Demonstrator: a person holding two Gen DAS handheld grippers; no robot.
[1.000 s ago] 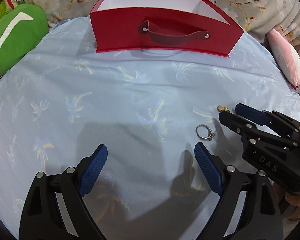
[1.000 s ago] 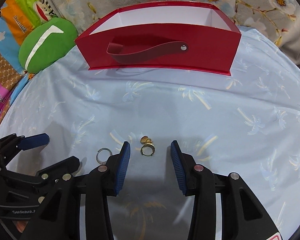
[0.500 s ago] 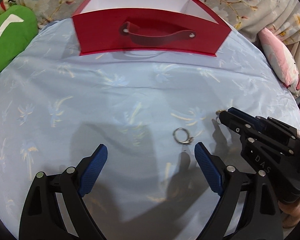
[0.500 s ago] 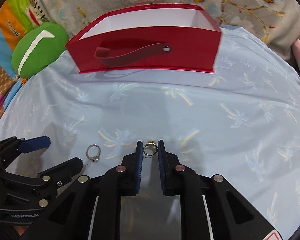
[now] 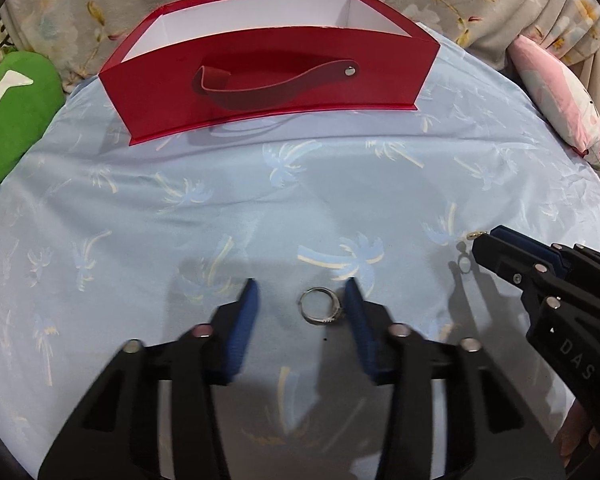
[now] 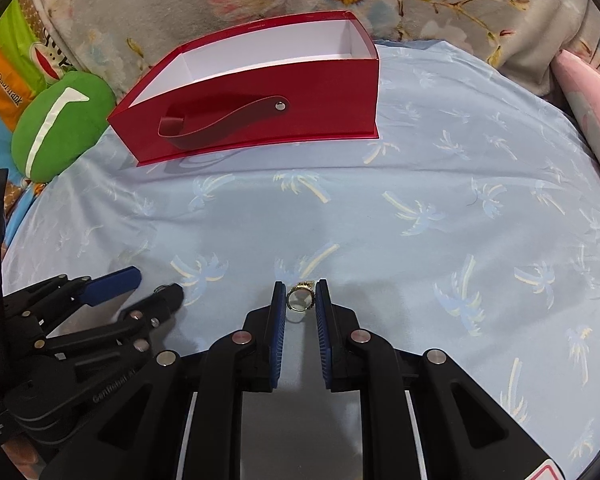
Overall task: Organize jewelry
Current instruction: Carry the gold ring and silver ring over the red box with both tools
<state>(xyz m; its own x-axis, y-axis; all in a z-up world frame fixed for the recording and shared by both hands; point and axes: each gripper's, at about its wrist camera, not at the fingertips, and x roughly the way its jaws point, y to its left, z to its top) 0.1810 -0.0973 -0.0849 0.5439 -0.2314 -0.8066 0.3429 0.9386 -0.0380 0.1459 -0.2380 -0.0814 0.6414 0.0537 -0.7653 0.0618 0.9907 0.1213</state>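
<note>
The gold ring [image 6: 300, 300] is sitting upright between the pads of your right gripper [image 6: 300, 298], well in front of the red box [image 6: 260, 92] and apparently lifted clear of the blue sheet [image 6: 420, 184]: its shadow is lying apart from it on the sheet in the left view. The jaws are standing narrow, closed on the band from both sides. The silver ring [image 5: 320, 306] is lying flat on the sheet, also well in front of the box, inside your left gripper [image 5: 302, 306]. Those jaws are standing partly open around it, and the right pad is sitting just beside the ring while the left pad is standing well off.

You are pinching thin metal on soft fabric, so be centering the left gripper over the silver ring before squeezing; otherwise one pad is likely going to push it sideways. Be keeping the tips low enough to catch the band, not the cloth. With the gold ring, be holding steady pressure and carrying it level toward the box's open white inside, since a slim band can twist out.
</note>
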